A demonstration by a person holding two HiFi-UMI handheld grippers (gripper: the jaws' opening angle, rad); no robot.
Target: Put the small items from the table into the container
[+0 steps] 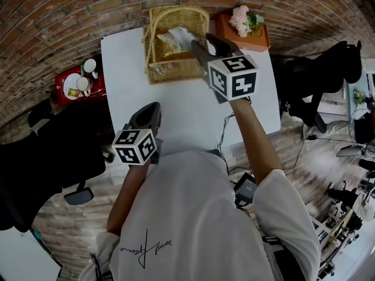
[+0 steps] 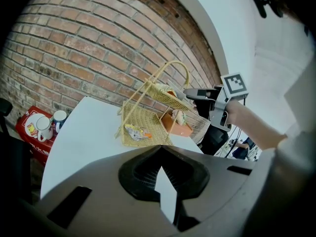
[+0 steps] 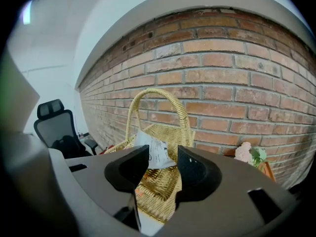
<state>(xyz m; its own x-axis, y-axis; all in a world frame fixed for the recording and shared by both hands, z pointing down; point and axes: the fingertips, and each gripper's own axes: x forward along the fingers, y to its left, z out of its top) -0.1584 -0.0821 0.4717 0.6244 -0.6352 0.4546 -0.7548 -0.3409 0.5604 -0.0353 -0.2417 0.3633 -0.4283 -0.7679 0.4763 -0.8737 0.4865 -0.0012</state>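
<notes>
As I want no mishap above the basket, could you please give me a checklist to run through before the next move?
1. Right gripper fingers apart: ok.
2. White packet above the wicker basket, not beside it: ok.
3. Packet free of both fingers: cannot tell, it shows between them.
4. Left gripper shut, holding nothing: ok.
5. Basket upright on the white table: ok.
</notes>
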